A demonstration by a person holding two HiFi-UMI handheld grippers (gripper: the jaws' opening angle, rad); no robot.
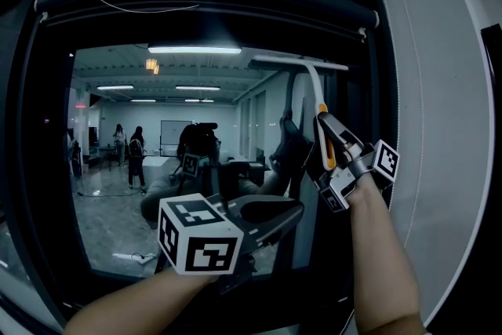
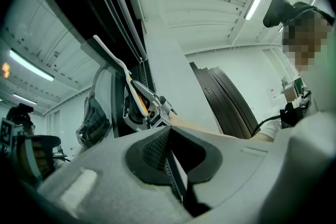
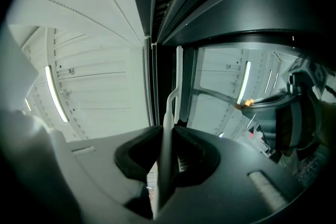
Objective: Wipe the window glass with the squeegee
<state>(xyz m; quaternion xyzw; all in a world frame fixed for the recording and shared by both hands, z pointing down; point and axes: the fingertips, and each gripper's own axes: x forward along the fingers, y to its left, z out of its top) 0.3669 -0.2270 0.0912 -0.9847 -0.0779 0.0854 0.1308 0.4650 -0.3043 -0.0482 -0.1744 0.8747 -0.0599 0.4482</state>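
Note:
The squeegee (image 1: 312,82) is white with an orange grip, and its blade lies against the upper right of the window glass (image 1: 157,169). My right gripper (image 1: 327,129) is shut on the handle just below the blade's neck. In the right gripper view the white squeegee handle (image 3: 167,118) runs up from between the jaws of the right gripper (image 3: 164,139) to the blade by the frame. My left gripper (image 1: 292,209) hangs lower, in front of the glass, shut on nothing. The left gripper view shows the left gripper (image 2: 169,139), with the squeegee (image 2: 113,56) and the right gripper (image 2: 151,108) beyond it.
A dark window frame (image 1: 375,90) borders the glass on the right, with a rolled blind (image 1: 204,8) across the top. A white wall (image 1: 439,106) curves away to the right. The glass reflects a lit room with ceiling lamps and people.

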